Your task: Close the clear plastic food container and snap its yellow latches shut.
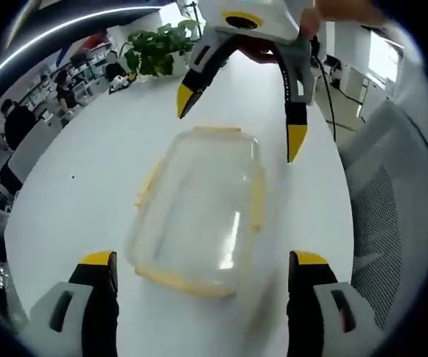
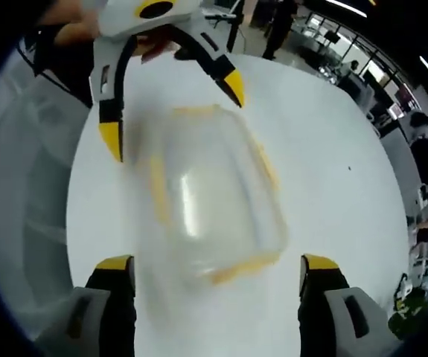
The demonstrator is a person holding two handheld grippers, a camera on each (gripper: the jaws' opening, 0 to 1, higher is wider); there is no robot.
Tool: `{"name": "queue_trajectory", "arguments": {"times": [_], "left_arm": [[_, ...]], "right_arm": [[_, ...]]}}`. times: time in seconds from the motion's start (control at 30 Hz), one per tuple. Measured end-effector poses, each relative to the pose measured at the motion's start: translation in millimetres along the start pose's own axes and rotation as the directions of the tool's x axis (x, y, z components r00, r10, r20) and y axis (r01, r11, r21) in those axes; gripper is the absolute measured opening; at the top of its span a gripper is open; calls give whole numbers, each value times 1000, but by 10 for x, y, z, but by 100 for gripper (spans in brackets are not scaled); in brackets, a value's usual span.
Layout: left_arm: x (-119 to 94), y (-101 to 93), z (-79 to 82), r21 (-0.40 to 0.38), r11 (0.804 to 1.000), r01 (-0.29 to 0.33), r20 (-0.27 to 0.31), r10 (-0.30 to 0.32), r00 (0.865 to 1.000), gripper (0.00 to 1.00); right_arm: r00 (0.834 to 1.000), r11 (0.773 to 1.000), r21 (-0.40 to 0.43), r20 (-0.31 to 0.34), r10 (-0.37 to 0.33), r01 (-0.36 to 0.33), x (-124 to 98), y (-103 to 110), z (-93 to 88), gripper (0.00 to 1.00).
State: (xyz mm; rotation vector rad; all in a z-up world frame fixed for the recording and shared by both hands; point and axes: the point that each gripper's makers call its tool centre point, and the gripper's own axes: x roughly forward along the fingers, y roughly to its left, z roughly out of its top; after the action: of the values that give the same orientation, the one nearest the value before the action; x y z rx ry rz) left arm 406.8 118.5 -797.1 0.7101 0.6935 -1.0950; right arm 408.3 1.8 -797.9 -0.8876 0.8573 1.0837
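So from my end I count one clear plastic food container [image 1: 199, 212] with its lid on, sitting on a white tabletop [image 1: 87, 171], plus two hand-held grippers. The yellow latches [image 1: 257, 199] run along its edges; I can make out about four, though the blur makes it hard to say whether they're snapped down. My left hand-held gripper [image 1: 202, 271] has its jaws spread wide, nothing pinched, with the container just ahead and between them. The right hand-held gripper [image 2: 217, 275] is spread wide too, also empty, facing the container [image 2: 214, 197] from the opposite end. Neither one touches it. One potted plant [image 1: 158, 44] sits far beyond the container.
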Motion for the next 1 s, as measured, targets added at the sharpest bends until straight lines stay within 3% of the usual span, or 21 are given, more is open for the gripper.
{"name": "queue_trajectory", "arguments": {"times": [0.47,1.0], "left_arm": [[-164,-65,61,-95,994,-55,72,61,996,96],[-366,-280,-174,-210,975,-73,91,93,991,96]], "right_arm": [[996,987,156,72,-48,36,-169,106,-29,91],[987,966,254,136,-84,47,-291,343,-54,89]]}}
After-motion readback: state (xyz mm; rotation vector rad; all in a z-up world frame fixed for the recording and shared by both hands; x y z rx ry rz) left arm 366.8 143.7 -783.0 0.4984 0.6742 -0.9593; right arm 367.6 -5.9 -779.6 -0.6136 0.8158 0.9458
